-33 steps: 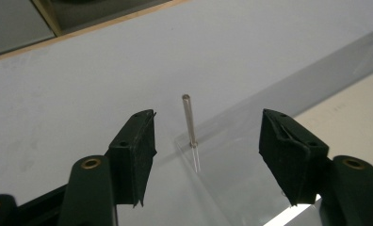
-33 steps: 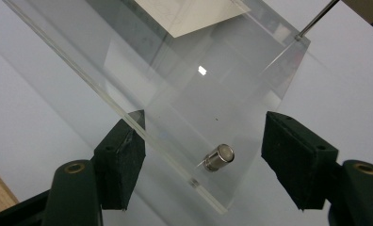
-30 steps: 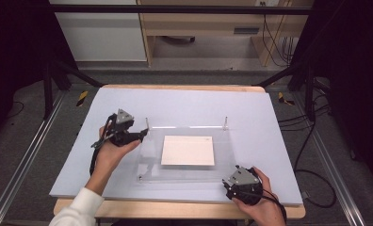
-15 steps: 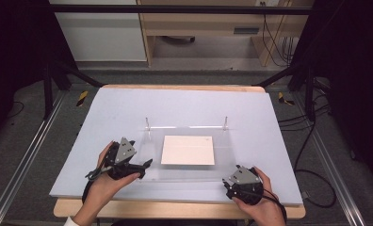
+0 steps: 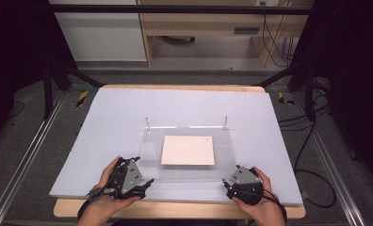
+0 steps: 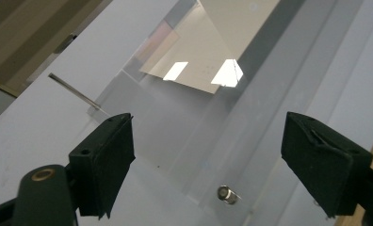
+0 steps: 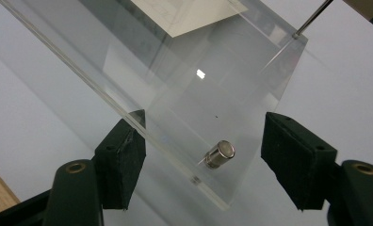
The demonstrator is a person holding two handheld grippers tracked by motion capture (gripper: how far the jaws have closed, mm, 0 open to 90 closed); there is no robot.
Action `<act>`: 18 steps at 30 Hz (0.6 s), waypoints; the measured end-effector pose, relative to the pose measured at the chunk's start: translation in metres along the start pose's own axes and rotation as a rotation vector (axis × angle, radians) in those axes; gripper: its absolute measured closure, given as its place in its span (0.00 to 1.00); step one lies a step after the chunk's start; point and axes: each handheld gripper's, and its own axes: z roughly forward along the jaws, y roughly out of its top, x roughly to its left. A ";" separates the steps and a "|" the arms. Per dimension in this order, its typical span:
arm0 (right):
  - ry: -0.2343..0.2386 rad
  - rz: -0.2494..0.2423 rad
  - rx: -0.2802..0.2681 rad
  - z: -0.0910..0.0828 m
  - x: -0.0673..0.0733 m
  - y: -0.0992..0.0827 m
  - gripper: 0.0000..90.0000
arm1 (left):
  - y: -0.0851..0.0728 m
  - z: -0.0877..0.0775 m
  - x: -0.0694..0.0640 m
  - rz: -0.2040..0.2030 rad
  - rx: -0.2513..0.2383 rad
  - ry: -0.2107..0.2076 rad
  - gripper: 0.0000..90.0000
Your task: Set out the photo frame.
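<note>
2 black two-jaw grippers are held at the near edge of the pale grey table top (image 5: 104, 122), 1 in each hand. The left gripper (image 5: 144, 182) is seen at 7 o'clock from the table's middle; its jaws stand wide apart, having just been closing a little, and nothing is pressed between them. In the left gripper view (image 6: 208, 160) the near left corner of the clear acrylic plate (image 6: 184, 141) lies between and beyond the jaws, untouched, with a small silver stud (image 6: 226, 193) showing in that corner.

The right gripper (image 5: 228, 184) is seen at 5 o'clock, with its jaws also apart. In the right gripper view (image 7: 203, 155) the plate's near right corner (image 7: 175, 113) passes between the jaws, with the edge close against the left pad (image 7: 128, 155); whether they touch cannot be told. A short silver cylindrical peg (image 7: 219, 154) stands on that corner, free of both pads.

The clear plate (image 5: 222, 155) lies flat at the table's middle, its long axis running from 9 to 3 o'clock. A cream rectangular sheet (image 5: 188, 150) is seen at its centre, long side the same way. 2 thin metal pins (image 5: 147, 123) stand upright at the plate's far corners.

Both hands (image 5: 107, 207) come in from 6 o'clock, wrapped round the gripper bodies, with the jaws pointed toward 12 o'clock and angled inward to the plate's near corners.
</note>
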 end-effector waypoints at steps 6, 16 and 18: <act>-0.002 0.006 -0.002 -0.001 0.000 0.000 0.35 | 0.000 0.006 -0.010 0.072 0.023 -0.023 0.23; -0.001 0.010 -0.006 -0.001 -0.001 0.001 0.35 | 0.000 0.013 -0.021 0.187 0.056 -0.019 0.30; -0.002 0.010 -0.005 -0.001 -0.001 0.001 0.35 | 0.001 0.014 -0.022 0.196 0.058 -0.014 0.31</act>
